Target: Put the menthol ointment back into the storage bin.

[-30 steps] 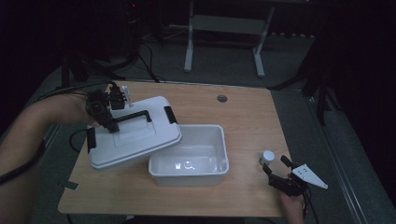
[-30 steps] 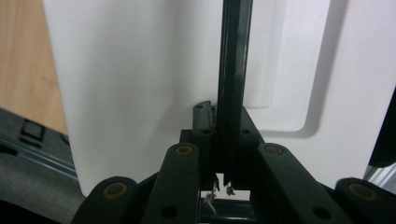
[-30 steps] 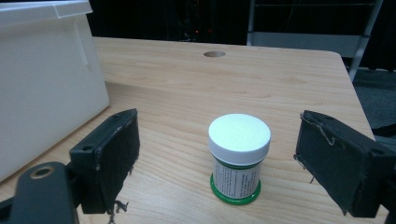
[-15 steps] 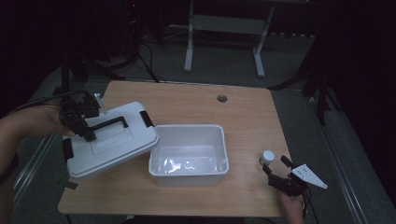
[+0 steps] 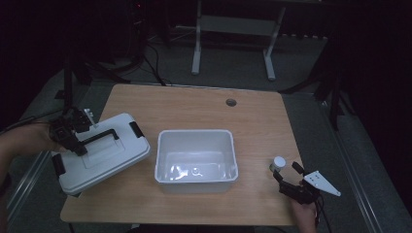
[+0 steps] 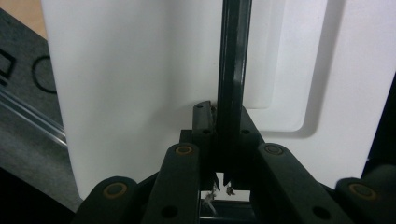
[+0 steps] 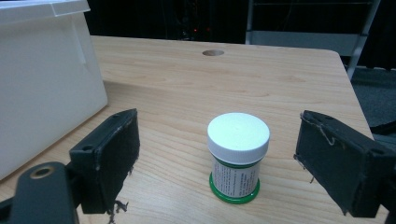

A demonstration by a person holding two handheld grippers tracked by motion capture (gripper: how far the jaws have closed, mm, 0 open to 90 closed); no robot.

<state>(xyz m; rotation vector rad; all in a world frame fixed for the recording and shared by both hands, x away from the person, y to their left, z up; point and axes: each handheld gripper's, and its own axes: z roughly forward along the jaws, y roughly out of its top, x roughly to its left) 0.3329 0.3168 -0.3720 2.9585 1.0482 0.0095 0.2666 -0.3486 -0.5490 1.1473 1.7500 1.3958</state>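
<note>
From above we see a wooden table (image 5: 204,104) in a dark room, the white bin (image 5: 197,155) at its middle, and left of the bin a lid (image 5: 99,155) whose black handle (image 6: 231,70) our left gripper (image 6: 223,140) clamps, while right of the bin our right gripper (image 7: 215,163) gapes around an upright jar (image 7: 238,156).

Dim light is falling from above; the surroundings are sinking into black, while the white plastic lid (image 6: 140,93) is glaring, softly blurred.
</note>
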